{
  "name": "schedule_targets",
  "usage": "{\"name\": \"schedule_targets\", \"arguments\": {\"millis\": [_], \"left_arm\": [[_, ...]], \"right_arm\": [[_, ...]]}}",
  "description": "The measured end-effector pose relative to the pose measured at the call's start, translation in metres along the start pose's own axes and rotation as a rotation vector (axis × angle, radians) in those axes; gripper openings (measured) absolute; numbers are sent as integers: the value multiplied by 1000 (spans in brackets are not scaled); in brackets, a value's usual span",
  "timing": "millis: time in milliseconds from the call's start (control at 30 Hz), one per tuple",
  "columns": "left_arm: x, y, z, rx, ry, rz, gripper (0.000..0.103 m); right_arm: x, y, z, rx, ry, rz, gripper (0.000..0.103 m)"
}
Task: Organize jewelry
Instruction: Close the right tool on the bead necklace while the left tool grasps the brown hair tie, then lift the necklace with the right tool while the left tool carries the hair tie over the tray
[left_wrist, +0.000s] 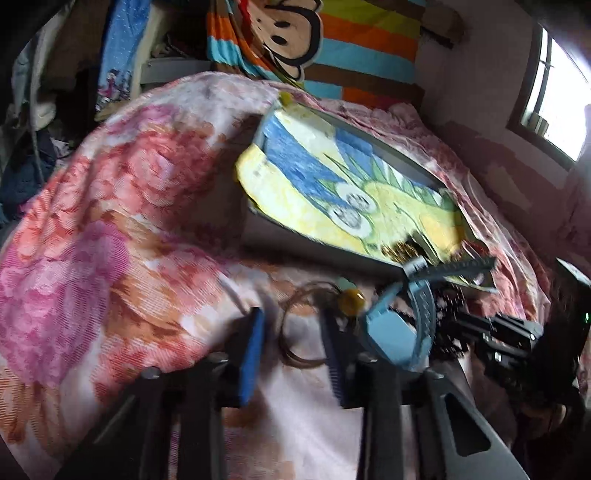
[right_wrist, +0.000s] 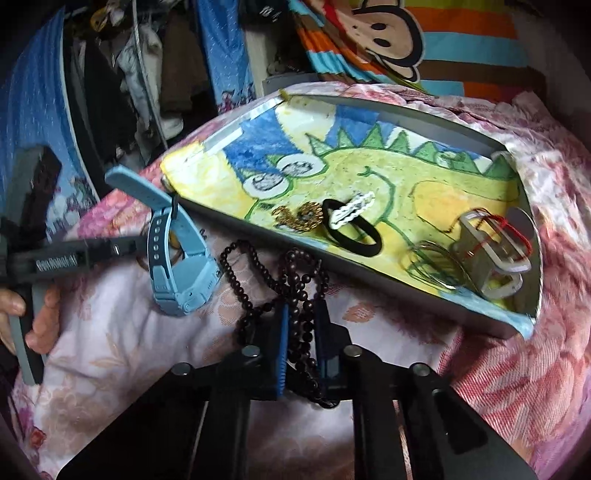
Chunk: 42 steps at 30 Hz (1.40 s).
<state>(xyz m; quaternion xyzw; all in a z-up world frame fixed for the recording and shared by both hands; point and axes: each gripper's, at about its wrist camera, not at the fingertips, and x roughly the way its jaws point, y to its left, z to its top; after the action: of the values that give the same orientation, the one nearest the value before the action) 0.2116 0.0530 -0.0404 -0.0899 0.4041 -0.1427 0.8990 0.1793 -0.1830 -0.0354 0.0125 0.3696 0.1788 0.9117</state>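
A grey tray (right_wrist: 406, 291) lined with a dinosaur drawing lies on the bed; it also shows in the left wrist view (left_wrist: 314, 243). In it are a gold chain (right_wrist: 299, 216), a black hair tie (right_wrist: 351, 230), a white clip (right_wrist: 352, 212) and bangles on a stand (right_wrist: 487, 254). My right gripper (right_wrist: 301, 328) is shut on a dark bead necklace (right_wrist: 273, 269) just in front of the tray. My left gripper (left_wrist: 291, 339) is open, over a brown cord with a yellow bead (left_wrist: 351, 301). A light blue watch (left_wrist: 395, 332) lies right of its right finger; it also shows in the right wrist view (right_wrist: 181, 273).
The bed has a pink floral blanket (left_wrist: 110, 229). A striped monkey-print cloth (right_wrist: 424, 55) hangs behind. Clothes (right_wrist: 140, 74) hang at the back left. A window (left_wrist: 554, 99) is at the right. A hand (right_wrist: 33, 317) holds the left gripper's handle.
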Motion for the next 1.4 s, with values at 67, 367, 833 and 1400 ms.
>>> {"name": "schedule_targets", "arguments": {"millis": [67, 367, 833, 1400], "left_arm": [[6, -4, -3, 16, 40, 5, 11], [3, -16, -20, 1, 108, 4, 4], [-10, -49, -49, 4, 203, -114, 4], [-61, -70, -47, 14, 125, -250, 3]], "right_arm": [[-5, -7, -4, 47, -22, 11, 10], [-19, -28, -21, 202, -74, 16, 9], [-63, 7, -34, 112, -160, -21, 6], [-136, 36, -26, 66, -253, -60, 5]]}}
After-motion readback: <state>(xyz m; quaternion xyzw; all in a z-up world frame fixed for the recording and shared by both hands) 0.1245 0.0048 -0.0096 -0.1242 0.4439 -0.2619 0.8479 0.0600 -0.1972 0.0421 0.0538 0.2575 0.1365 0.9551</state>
